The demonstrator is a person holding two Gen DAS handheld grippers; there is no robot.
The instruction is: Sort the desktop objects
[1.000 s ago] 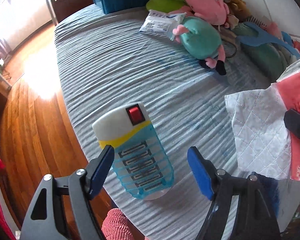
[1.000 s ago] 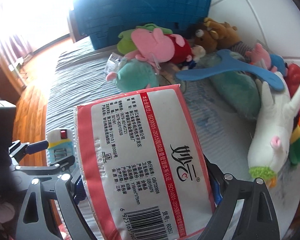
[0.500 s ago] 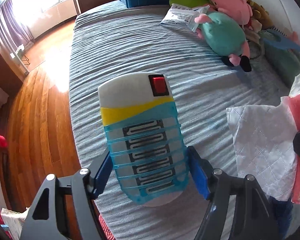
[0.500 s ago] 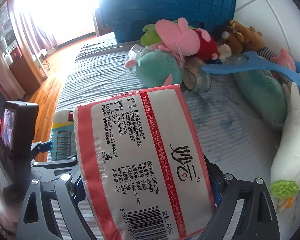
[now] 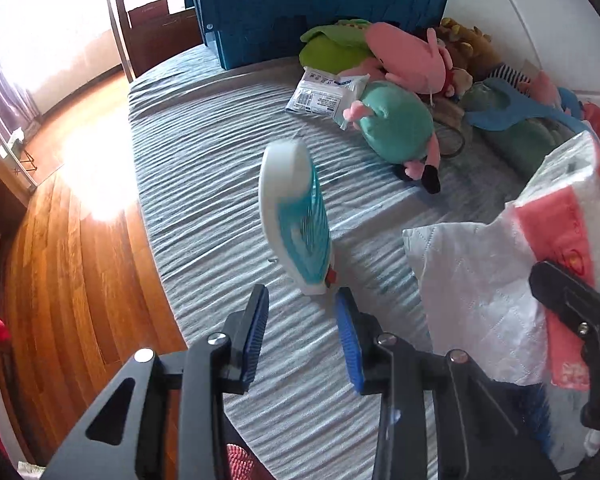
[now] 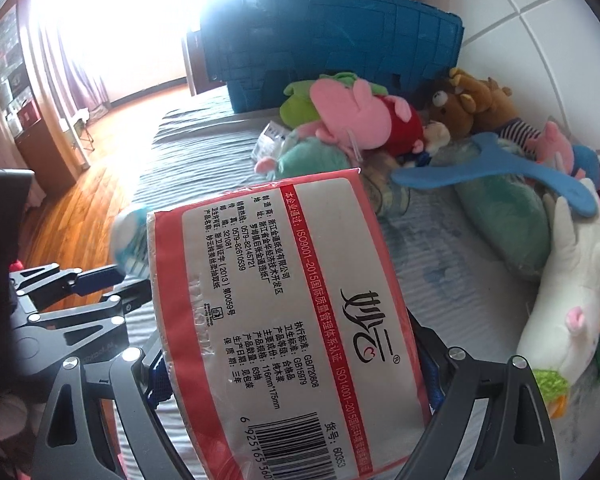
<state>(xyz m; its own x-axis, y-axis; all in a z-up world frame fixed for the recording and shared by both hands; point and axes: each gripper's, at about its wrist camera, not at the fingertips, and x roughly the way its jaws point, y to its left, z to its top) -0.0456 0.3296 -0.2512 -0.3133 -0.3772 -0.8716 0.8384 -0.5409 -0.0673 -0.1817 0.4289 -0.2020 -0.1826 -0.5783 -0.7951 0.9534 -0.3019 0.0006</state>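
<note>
Left tongs [image 5: 302, 295] are clenched on nothing, with the blurred blue-and-white plug-in lamp [image 5: 296, 216] tilted just beyond their tips at frame centre (right tongs [image 6: 294, 380] grasp the red tissue pack [image 6: 300, 300]).

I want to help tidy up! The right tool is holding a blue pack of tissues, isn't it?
Not quite. The pack of tissues held in the right tool is red and white, not blue. The right wrist view shows it.

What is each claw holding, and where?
Right claw grips the tissue pack across its near end. Left claw just closed on nothing; the blue plug-in device stands beyond its fingertips.
</note>
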